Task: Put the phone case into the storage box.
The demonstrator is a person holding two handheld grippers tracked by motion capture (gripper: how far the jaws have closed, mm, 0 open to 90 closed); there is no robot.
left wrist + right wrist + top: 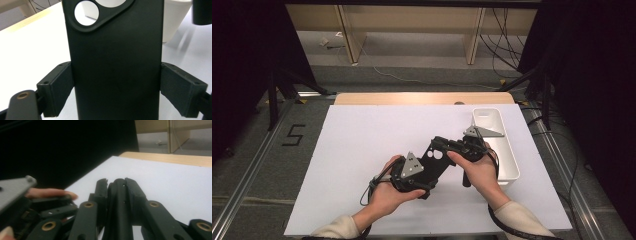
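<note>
phone case [435, 161] between left gripper [424, 186] and right gripper [451, 146] | bin [507, 150] right, on table [362, 145]

Premises appear to be a lab or test room. Evidence: black curtains [242, 60] enclosing both sides, metal floor rails [247, 170], a taped number on the grey carpet [293, 135], loose cables [504, 45] on the floor, a white-covered table [362, 145], bare wooden furniture [412, 25] behind.
</note>
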